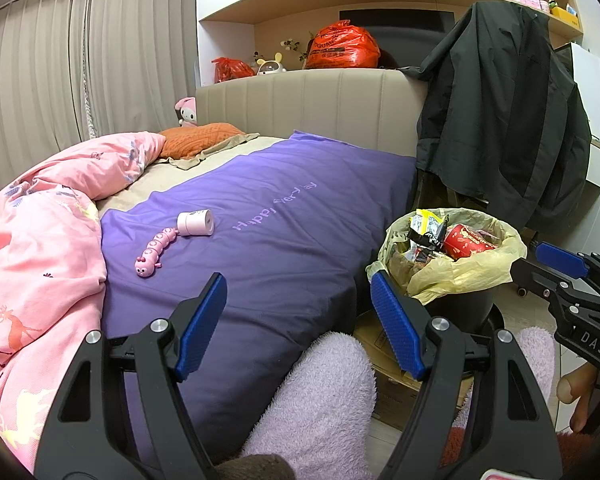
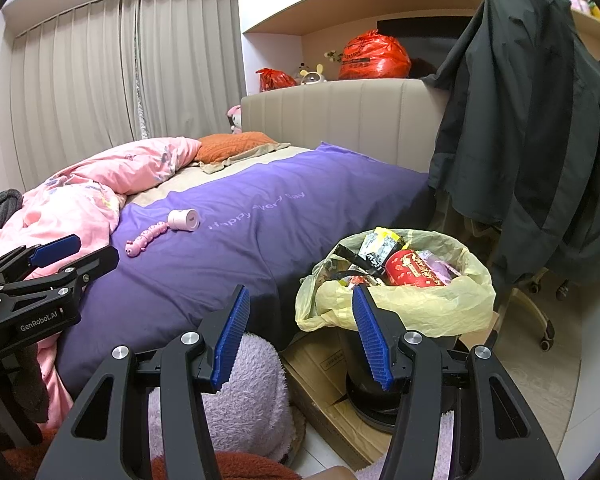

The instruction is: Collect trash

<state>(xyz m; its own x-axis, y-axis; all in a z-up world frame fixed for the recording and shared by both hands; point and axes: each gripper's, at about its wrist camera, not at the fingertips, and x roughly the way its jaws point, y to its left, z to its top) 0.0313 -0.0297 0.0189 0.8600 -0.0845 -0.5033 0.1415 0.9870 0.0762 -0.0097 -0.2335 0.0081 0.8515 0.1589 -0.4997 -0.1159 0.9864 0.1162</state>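
Trash sits heaped in the bin [image 2: 400, 280] on the floor beside the bed [image 2: 260, 232], its yellow liner [image 2: 440, 304] folded over the rim around a red cup [image 2: 414, 269] and wrappers [image 2: 380, 246]. Both your left claw [image 1: 298, 322] and right claw [image 2: 300, 336] are spread wide and hold nothing. Judging from the overfull load, bring each claw to opposite sides of the liner's rim and pinch only film, then gather it upward evenly so nothing spills.
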